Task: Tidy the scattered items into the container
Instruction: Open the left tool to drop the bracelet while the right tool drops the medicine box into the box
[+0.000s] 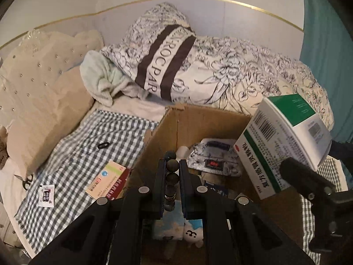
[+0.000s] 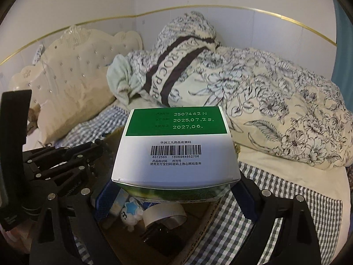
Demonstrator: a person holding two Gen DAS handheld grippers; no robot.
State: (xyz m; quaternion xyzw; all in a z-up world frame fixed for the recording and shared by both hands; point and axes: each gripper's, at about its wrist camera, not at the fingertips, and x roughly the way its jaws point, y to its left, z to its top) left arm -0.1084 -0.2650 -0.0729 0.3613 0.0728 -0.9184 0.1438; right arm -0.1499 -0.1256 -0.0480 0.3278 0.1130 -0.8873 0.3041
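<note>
On the gingham-sheeted bed (image 1: 72,154), left fingers (image 1: 161,176) pinch a bead string (image 1: 172,165); right fingers (image 2: 245,196) clamp a medicine box (image 2: 174,145).

medicine box (image 2: 175,152): glossy card | carton (image 1: 198,119): matt corrugated cardboard | sheet (image 1: 88,137): checked cloth

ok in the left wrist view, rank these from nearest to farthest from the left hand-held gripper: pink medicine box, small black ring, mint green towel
1. pink medicine box: lies on the checked cloth, just left of the left hand-held gripper.
2. small black ring: on the cloth, farther up and left.
3. mint green towel: bunched beside the pillow, farthest back.
</note>
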